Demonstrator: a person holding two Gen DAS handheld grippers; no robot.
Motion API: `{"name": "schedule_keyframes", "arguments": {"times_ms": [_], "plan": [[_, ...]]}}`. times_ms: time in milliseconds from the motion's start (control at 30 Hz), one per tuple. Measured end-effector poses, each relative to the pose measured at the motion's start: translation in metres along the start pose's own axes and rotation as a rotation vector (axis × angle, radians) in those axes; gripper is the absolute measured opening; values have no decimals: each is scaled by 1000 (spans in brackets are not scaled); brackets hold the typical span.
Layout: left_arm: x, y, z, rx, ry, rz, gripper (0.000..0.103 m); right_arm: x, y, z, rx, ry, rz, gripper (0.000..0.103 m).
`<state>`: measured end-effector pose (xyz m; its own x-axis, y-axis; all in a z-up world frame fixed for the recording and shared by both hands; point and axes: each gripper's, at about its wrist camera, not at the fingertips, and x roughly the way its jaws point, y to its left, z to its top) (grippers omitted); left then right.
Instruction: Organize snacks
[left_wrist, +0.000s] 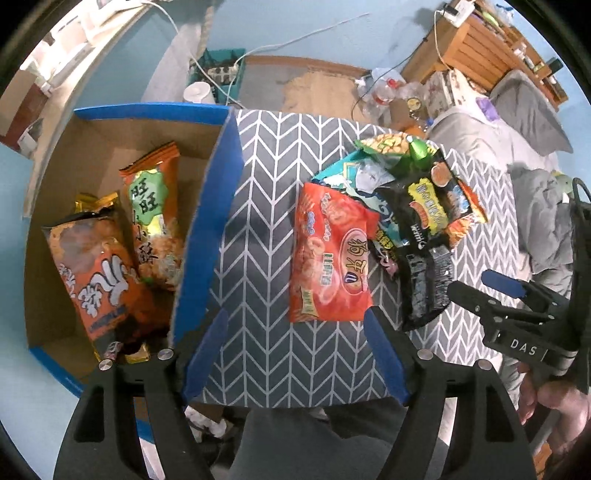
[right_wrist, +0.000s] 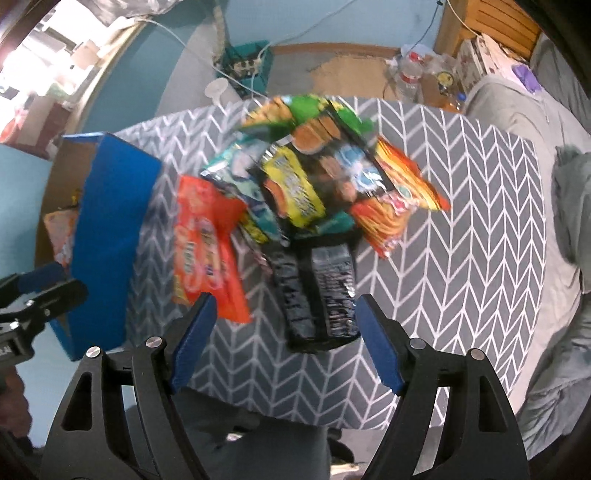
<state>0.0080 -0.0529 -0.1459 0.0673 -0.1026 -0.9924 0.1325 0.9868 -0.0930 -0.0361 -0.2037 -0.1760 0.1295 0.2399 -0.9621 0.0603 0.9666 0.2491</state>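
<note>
Left fingers (left_wrist: 295, 354) spread wide and empty above the worktop (left_wrist: 266, 206), near the red packet (left_wrist: 332, 258); right fingers (right_wrist: 284, 343) likewise, above the black packet (right_wrist: 317, 291).

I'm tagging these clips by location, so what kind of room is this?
Most likely a lived-in bedroom at home: a bed with grey bedding beside the small table with the chevron cloth, a wooden shelf unit in the corner, and cables and bottles on the floor.
</note>
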Motion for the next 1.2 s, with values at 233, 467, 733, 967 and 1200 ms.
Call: {"name": "schedule_keyframes", "arguments": {"times_ms": [233,467,733,967,1200], "plan": [[26,-10,2,-30,31,-14,77,33,-15,-6,0,14,-4,77],[48,-9,1,-63,45,-23,77,61,-14,-6,-8,19,-26,77],[64,-4,4,-111,67,-47,80,89,-7,-5,-1,23,-57,77],[71,-12,10,-88,80,-35,82,112,-2,-14,13,23,-75,73],[86,-21,23,-81,117,-43,82,108,-10,-25,-13,16,-50,65]]}}
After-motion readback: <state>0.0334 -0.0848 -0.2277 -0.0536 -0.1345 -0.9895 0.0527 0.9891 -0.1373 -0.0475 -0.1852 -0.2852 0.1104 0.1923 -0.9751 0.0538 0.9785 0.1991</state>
